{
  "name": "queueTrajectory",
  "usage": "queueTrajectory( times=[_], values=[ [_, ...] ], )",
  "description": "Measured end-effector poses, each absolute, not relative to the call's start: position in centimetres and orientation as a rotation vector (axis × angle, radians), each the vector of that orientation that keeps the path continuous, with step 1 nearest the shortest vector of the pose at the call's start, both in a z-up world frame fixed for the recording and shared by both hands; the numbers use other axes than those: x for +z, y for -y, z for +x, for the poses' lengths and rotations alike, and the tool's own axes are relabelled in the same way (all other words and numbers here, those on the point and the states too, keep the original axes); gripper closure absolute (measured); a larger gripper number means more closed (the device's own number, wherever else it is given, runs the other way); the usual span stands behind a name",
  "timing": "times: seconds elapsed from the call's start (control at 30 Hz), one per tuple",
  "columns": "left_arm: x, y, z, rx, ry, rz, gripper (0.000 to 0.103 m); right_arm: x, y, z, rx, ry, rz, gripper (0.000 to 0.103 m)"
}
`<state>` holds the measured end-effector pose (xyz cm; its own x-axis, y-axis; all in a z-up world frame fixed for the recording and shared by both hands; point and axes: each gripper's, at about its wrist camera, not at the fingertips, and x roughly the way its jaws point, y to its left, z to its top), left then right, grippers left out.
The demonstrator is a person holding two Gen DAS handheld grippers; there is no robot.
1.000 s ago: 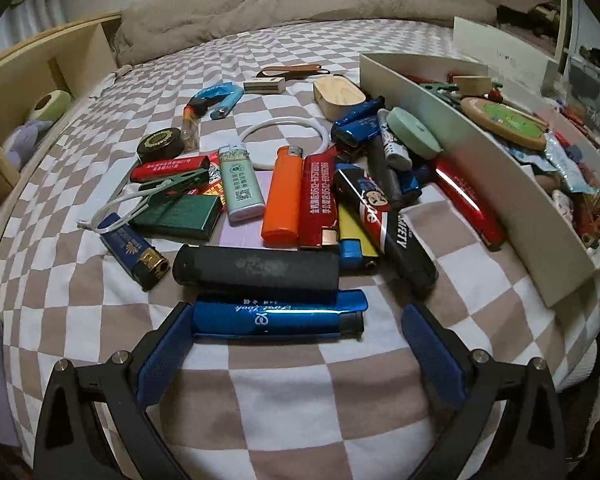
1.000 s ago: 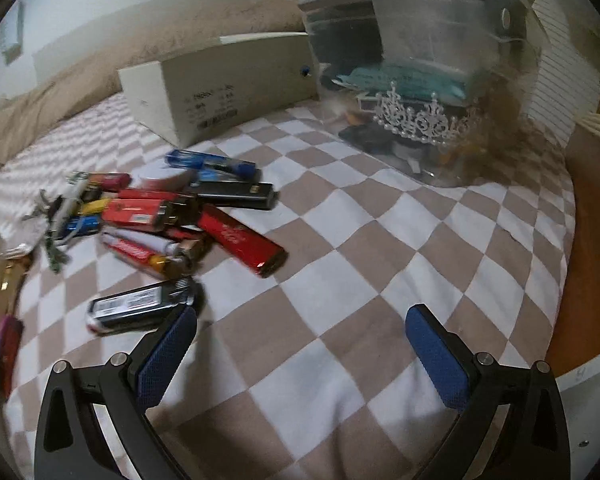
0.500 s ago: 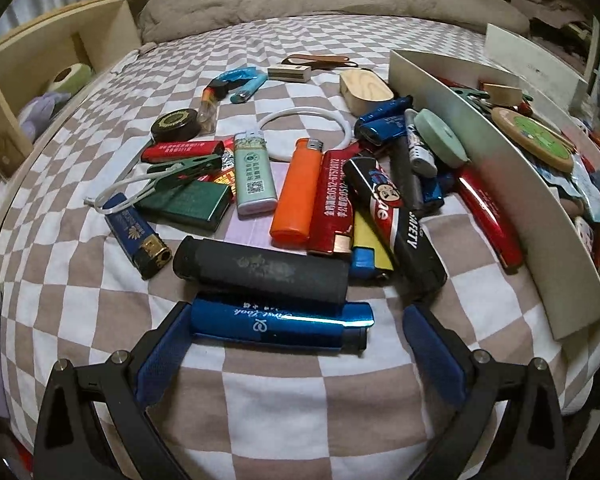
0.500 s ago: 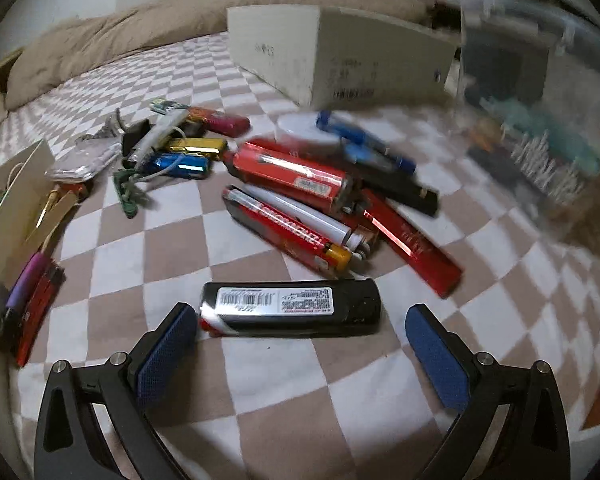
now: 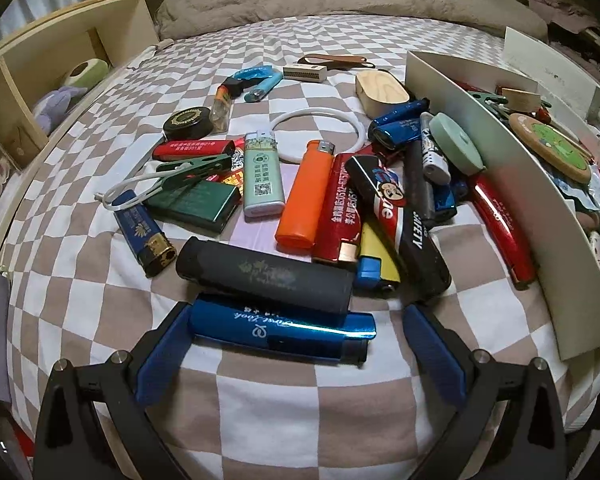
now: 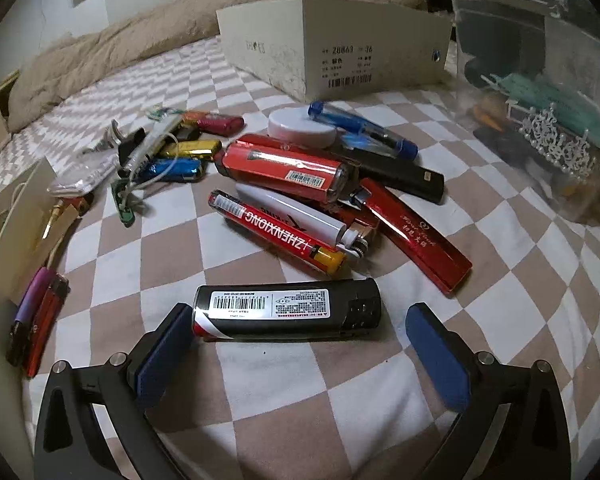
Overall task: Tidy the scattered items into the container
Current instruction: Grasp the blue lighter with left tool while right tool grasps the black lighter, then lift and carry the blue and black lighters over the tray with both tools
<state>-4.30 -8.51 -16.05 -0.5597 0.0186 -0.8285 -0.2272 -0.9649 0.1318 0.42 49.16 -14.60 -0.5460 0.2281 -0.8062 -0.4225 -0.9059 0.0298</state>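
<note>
Many lighters lie scattered on a checkered bedsheet. In the left wrist view a shiny blue lighter (image 5: pixel 282 330) lies crosswise between the pads of my open left gripper (image 5: pixel 296 354), its left end at the left pad. A long black lighter (image 5: pixel 264 276) lies just behind it. A cream cardboard container (image 5: pixel 512 184) with several items inside stands at the right. In the right wrist view a black lighter with a barcode label (image 6: pixel 286 310) lies crosswise between the pads of my open right gripper (image 6: pixel 300 354), its left end at the left pad. The container's wall (image 6: pixel 16 248) shows at the left.
Behind the blue lighter lies a pile with an orange lighter (image 5: pixel 306 196), a white ring (image 5: pixel 318 134) and a black round tin (image 5: pixel 188 123). In the right wrist view a pile of red lighters (image 6: pixel 288 172), a cream shoebox (image 6: pixel 336 56) and a clear plastic bin (image 6: pixel 540 80) stand beyond.
The right gripper swung left and moved in on the black barcode lighter, which now lies between its pads. The left gripper edged closer over the blue lighter. Both stay open.
</note>
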Motion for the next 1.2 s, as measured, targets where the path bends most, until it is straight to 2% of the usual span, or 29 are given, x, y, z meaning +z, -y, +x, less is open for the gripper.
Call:
queueTrajectory(
  times=[0.03,0.17,0.3,0.4,0.53,1.0,1.2],
  values=[
    [-16.0,8.5,-4.3,2.635,-0.338,-1.391,0.0,-14.5,-49.3,0.6,2.465,-0.325,-1.219,0.001],
    [-15.9,8.6,-4.2,2.63,-0.33,-1.395,0.0,-14.0,-49.7,1.7,2.486,-0.379,-1.131,0.019],
    [-15.7,8.8,-4.1,2.616,-0.292,-1.433,0.0,-13.9,-49.6,1.9,2.513,-0.383,-1.114,0.019],
    [-15.5,8.9,-3.9,2.621,-0.286,-1.445,0.005,-14.0,-49.6,1.8,2.514,-0.373,-1.112,0.019],
    [-15.1,9.1,-3.4,2.64,-0.279,-1.458,0.02,-14.0,-49.6,1.8,2.515,-0.373,-1.109,0.019],
    [-14.4,8.8,-3.1,2.705,-0.238,-1.467,0.02,-12.9,-49.2,2.8,2.567,-0.385,-1.049,0.019],
    [-12.1,8.3,-2.5,2.755,-0.135,-1.355,0.02,-11.0,-47.8,3.5,2.622,-0.388,-1.016,0.019]
  ],
)
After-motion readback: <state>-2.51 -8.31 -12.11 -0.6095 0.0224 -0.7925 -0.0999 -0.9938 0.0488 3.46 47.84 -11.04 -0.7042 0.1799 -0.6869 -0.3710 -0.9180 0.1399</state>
